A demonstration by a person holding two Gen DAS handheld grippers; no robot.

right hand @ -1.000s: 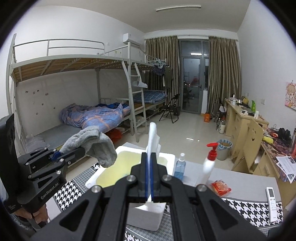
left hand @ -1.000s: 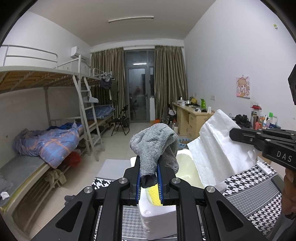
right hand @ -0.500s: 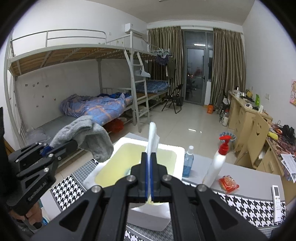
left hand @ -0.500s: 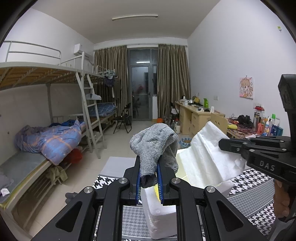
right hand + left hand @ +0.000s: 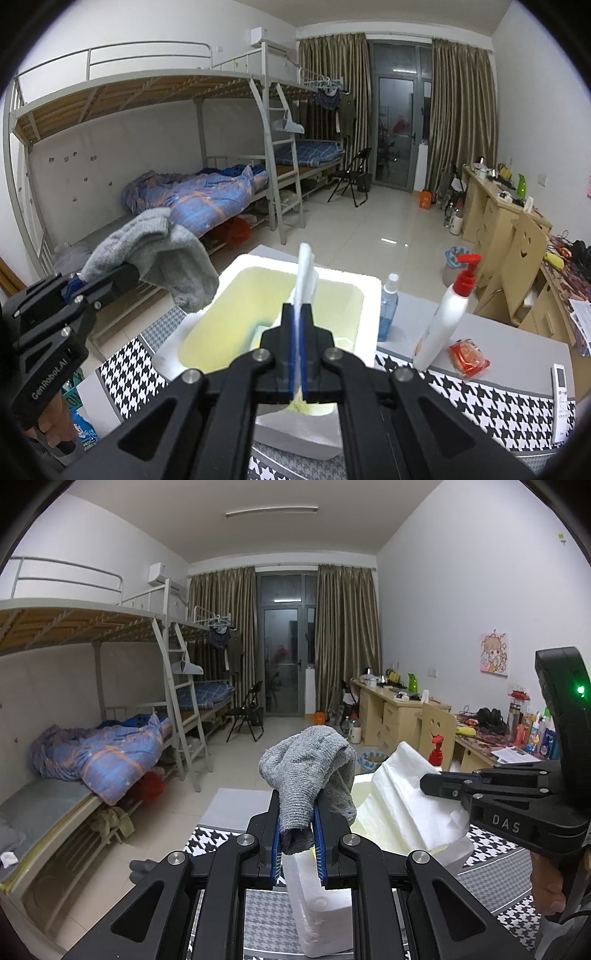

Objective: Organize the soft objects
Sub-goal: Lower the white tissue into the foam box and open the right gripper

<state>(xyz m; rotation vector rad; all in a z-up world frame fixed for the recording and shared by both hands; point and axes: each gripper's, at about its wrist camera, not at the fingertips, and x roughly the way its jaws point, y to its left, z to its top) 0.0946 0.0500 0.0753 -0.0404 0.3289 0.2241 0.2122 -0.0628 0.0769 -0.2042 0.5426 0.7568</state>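
Note:
A grey knitted sock (image 5: 306,771) droops over the tip of my left gripper (image 5: 298,805), which is shut on it. From the right wrist view the same sock (image 5: 173,258) hangs at the left, over the near left corner of a white foam box (image 5: 369,295) with a yellowish inside. My right gripper (image 5: 297,310) is shut on a thin white sheet (image 5: 304,273) that stands up edge-on above the box. The left wrist view shows that sheet (image 5: 402,801) broadside, held by the right gripper (image 5: 443,782) over the box (image 5: 317,904).
The box stands on a table under a houndstooth cloth (image 5: 480,398). Right of the box are a blue spray bottle (image 5: 388,306), a white pump bottle with a red top (image 5: 447,321), a red packet (image 5: 467,354) and a remote (image 5: 560,402). Bunk beds line the left wall and desks the right.
My right gripper has come down and tipped forward with the white sheet, closer over the box. The left gripper and its sock have stayed in place.

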